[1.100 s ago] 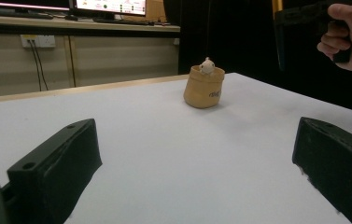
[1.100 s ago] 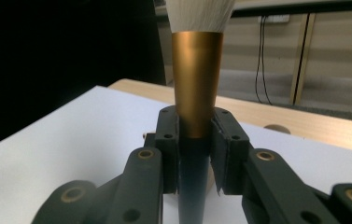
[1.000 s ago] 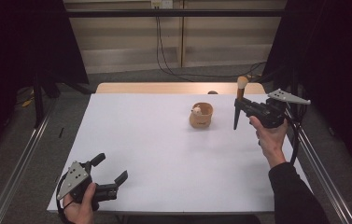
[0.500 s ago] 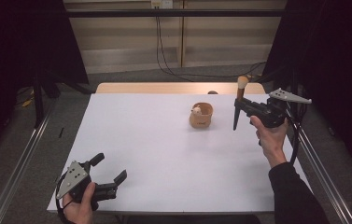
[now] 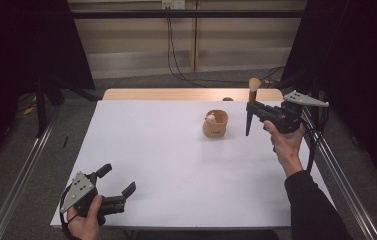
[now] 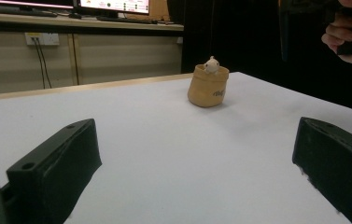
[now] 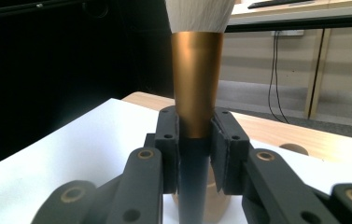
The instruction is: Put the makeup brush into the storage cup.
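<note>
While my right gripper (image 5: 250, 107) clamps one brush (image 5: 251, 102) upright, left gripper (image 5: 118, 184) rests wide; one pouch (image 5: 216, 123) on table (image 5: 176, 165).

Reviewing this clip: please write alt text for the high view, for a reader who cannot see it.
Above the right side of a white table, the right gripper holds a makeup brush upright, bristles up, just right of a small tan pot with a pale figure inside. At the near left corner, the left gripper rests low with its jaws open, holding nothing.
</note>
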Action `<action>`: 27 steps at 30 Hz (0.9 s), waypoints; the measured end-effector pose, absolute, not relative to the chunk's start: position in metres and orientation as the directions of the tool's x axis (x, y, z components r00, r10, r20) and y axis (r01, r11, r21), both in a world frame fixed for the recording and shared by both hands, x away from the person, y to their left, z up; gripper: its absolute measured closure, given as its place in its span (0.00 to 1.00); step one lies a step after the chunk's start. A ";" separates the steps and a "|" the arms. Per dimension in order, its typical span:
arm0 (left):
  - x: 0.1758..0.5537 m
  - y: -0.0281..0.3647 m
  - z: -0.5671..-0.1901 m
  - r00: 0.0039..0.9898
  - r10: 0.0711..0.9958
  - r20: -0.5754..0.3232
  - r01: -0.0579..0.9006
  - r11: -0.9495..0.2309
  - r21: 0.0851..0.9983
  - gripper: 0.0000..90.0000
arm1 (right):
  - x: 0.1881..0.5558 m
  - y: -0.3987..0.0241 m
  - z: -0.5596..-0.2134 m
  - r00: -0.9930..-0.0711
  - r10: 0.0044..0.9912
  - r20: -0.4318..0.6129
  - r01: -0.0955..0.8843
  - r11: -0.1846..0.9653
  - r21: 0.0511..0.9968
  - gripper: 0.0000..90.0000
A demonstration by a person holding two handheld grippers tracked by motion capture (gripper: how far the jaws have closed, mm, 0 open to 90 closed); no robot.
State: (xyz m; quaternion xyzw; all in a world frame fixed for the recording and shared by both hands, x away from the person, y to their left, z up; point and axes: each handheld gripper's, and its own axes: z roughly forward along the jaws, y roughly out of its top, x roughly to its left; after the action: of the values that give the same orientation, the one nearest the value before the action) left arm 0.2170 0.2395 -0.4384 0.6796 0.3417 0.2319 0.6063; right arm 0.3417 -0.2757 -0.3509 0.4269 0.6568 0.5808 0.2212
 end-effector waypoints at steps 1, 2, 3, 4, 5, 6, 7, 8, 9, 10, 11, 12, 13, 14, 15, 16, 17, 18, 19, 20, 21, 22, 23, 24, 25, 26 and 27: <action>0.217 0.240 -0.438 0.660 0.745 -0.097 0.183 -0.035 0.982 0.01 | 0.343 -0.273 -0.348 -0.541 0.818 0.198 0.299 -0.033 0.954 0.83; 0.217 0.239 -0.439 0.662 0.742 -0.103 0.184 -0.027 0.983 0.01 | 0.344 -0.273 -0.348 -0.541 0.818 0.195 0.300 -0.029 0.953 0.83; 0.217 0.239 -0.438 0.660 0.745 -0.098 0.184 -0.033 0.982 0.01 | 0.345 -0.271 -0.346 -0.541 0.817 0.198 0.301 -0.032 0.953 0.83; 0.217 0.239 -0.438 0.660 0.744 -0.102 0.184 -0.029 0.982 0.01 | 0.346 -0.270 -0.345 -0.546 0.815 0.192 0.295 -0.027 0.955 0.83; 0.217 0.239 -0.438 0.661 0.743 -0.099 0.179 -0.027 0.984 0.01 | 0.347 -0.268 -0.343 -0.548 0.815 0.190 0.294 -0.025 0.955 0.83; 0.217 0.239 -0.438 0.663 0.742 -0.096 0.178 -0.032 0.983 0.01 | 0.348 -0.267 -0.342 -0.549 0.815 0.186 0.295 -0.019 0.955 0.83; 0.217 0.239 -0.438 0.663 0.742 -0.095 0.178 -0.033 0.983 0.01 | 0.350 -0.265 -0.341 -0.551 0.812 0.193 0.296 -0.026 0.955 0.83; 0.217 0.239 -0.438 0.662 0.743 -0.099 0.179 -0.028 0.984 0.01 | 0.351 -0.264 -0.341 -0.551 0.813 0.188 0.296 -0.020 0.955 0.83; 0.217 0.239 -0.438 0.663 0.742 -0.096 0.178 -0.032 0.983 0.01 | 0.353 -0.263 -0.341 -0.551 0.814 0.185 0.298 -0.015 0.954 0.83; 0.217 0.240 -0.438 0.664 0.741 -0.095 0.178 -0.034 0.983 0.01 | 0.354 -0.262 -0.340 -0.550 0.814 0.184 0.298 -0.015 0.955 0.83; 0.217 0.239 -0.438 0.663 0.742 -0.095 0.177 -0.033 0.984 0.01 | 0.356 -0.262 -0.340 -0.550 0.814 0.188 0.298 -0.018 0.954 0.83; 0.217 0.239 -0.438 0.662 0.743 -0.098 0.178 -0.029 0.984 0.01 | 0.357 -0.261 -0.339 -0.553 0.811 0.191 0.298 -0.022 0.954 0.83; 0.217 0.240 -0.438 0.664 0.742 -0.094 0.178 -0.035 0.983 0.01 | 0.357 -0.260 -0.339 -0.552 0.811 0.191 0.296 -0.024 0.955 0.83; 0.217 0.240 -0.438 0.659 0.745 -0.098 0.183 -0.033 0.983 0.01 | 0.359 -0.259 -0.337 -0.556 0.809 0.191 0.292 -0.025 0.956 0.83; 0.217 0.240 -0.438 0.660 0.746 -0.093 0.179 -0.036 0.983 0.01 | 0.359 -0.259 -0.337 -0.556 0.809 0.191 0.292 -0.025 0.956 0.83; 0.217 0.240 -0.438 0.661 0.745 -0.094 0.179 -0.035 0.983 0.01 | 0.360 -0.258 -0.337 -0.554 0.811 0.188 0.291 -0.022 0.956 0.83; 0.217 0.239 -0.438 0.658 0.746 -0.099 0.179 -0.028 0.983 0.01 | 0.361 -0.256 -0.336 -0.553 0.812 0.183 0.291 -0.018 0.957 0.83; 0.217 0.239 -0.438 0.659 0.745 -0.100 0.178 -0.025 0.984 0.01 | 0.362 -0.255 -0.335 -0.555 0.811 0.187 0.292 -0.021 0.956 0.83; 0.217 0.239 -0.438 0.661 0.744 -0.101 0.177 -0.024 0.984 0.01 | 0.363 -0.254 -0.335 -0.555 0.812 0.183 0.290 -0.018 0.957 0.83; 0.217 0.239 -0.438 0.661 0.744 -0.098 0.176 -0.027 0.984 0.01 | 0.365 -0.253 -0.334 -0.553 0.812 0.186 0.292 -0.020 0.956 0.83; 0.217 0.240 -0.438 0.660 0.746 -0.091 0.175 -0.035 0.984 0.01 | 0.368 -0.252 -0.334 -0.550 0.814 0.186 0.298 -0.017 0.955 0.83; 0.217 0.240 -0.438 0.662 0.743 -0.093 0.176 -0.034 0.984 0.01 | 0.369 -0.251 -0.334 -0.546 0.817 0.186 0.302 -0.015 0.953 0.83; 0.217 0.240 -0.438 0.662 0.744 -0.093 0.175 -0.033 0.984 0.01 | 0.370 -0.250 -0.334 -0.545 0.818 0.183 0.302 -0.012 0.953 0.83; 0.217 0.240 -0.438 0.662 0.744 -0.092 0.175 -0.034 0.984 0.01 | 0.372 -0.250 -0.334 -0.545 0.819 0.182 0.299 -0.013 0.954 0.83; 0.218 0.240 -0.438 0.663 0.743 -0.093 0.175 -0.033 0.984 0.01 | 0.373 -0.249 -0.333 -0.545 0.819 0.182 0.299 -0.013 0.954 0.83; 0.217 0.239 -0.438 0.661 0.743 -0.100 0.175 -0.023 0.984 0.01 | 0.374 -0.248 -0.332 -0.544 0.819 0.183 0.299 -0.014 0.954 0.83; 0.217 0.240 -0.438 0.663 0.742 -0.099 0.174 -0.024 0.984 0.01 | 0.376 -0.247 -0.331 -0.544 0.819 0.182 0.297 -0.016 0.955 0.83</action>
State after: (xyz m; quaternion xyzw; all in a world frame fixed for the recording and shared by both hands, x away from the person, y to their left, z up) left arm 0.2171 0.2395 -0.4379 0.6770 0.3383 0.2321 0.6110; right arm 0.3758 -0.2468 -0.3314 0.4203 0.6638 0.5755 0.2271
